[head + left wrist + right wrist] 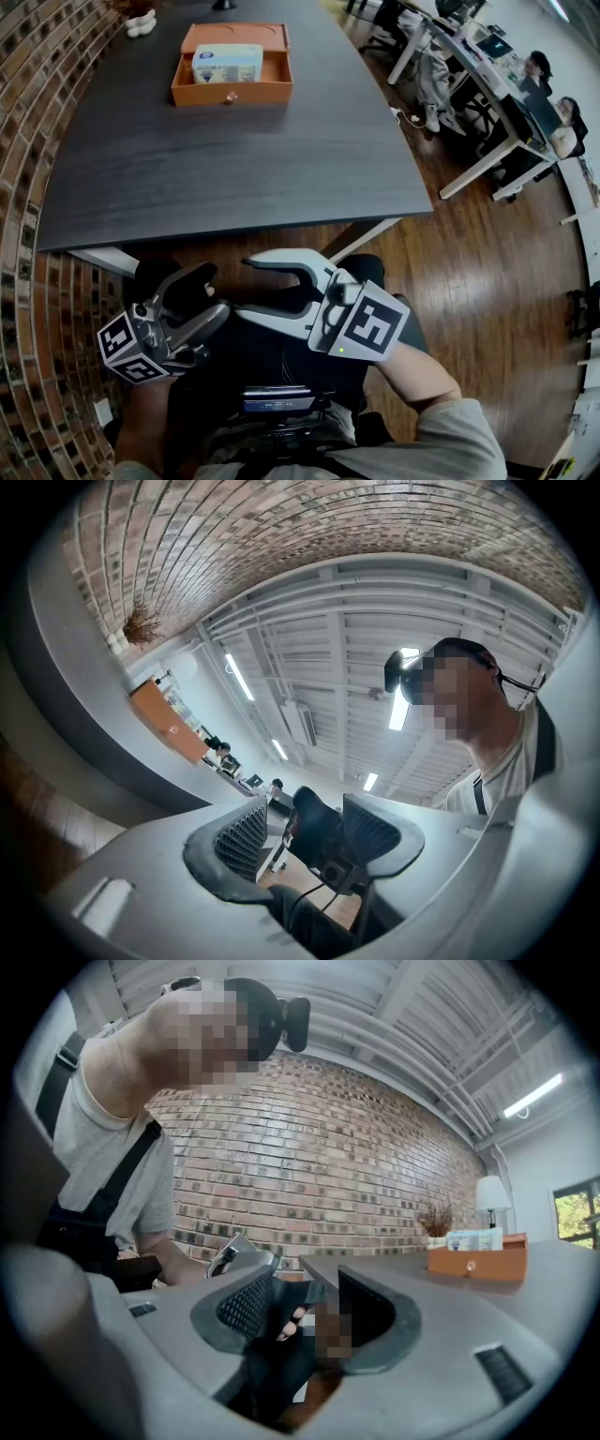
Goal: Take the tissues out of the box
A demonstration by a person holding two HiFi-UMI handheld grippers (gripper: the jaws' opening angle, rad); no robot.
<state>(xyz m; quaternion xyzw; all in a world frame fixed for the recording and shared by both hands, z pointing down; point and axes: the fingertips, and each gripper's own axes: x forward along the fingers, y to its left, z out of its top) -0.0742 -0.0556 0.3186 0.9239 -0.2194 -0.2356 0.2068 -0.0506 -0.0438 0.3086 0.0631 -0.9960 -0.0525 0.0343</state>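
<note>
An orange open-top box [232, 79] stands at the far end of the dark table [225, 159], with a pale blue and white tissue pack [227, 63] lying inside it. Both grippers are held low over the person's lap, short of the table's near edge and far from the box. My left gripper [178, 279] has black jaws standing apart with nothing between them. My right gripper [246, 286], white, is open too and empty. In the right gripper view the box [476, 1262] and the tissue pack [473, 1239] show far off to the right of that gripper [295, 1312]. The left gripper view faces upward, with the left gripper [305, 832] open and the box [169, 726] small at left.
A brick wall [37, 56] runs along the table's left side. A small white ornament [141, 23] sits at the table's far left corner. White desks with seated people [487, 84] stand to the right across the wooden floor [469, 253].
</note>
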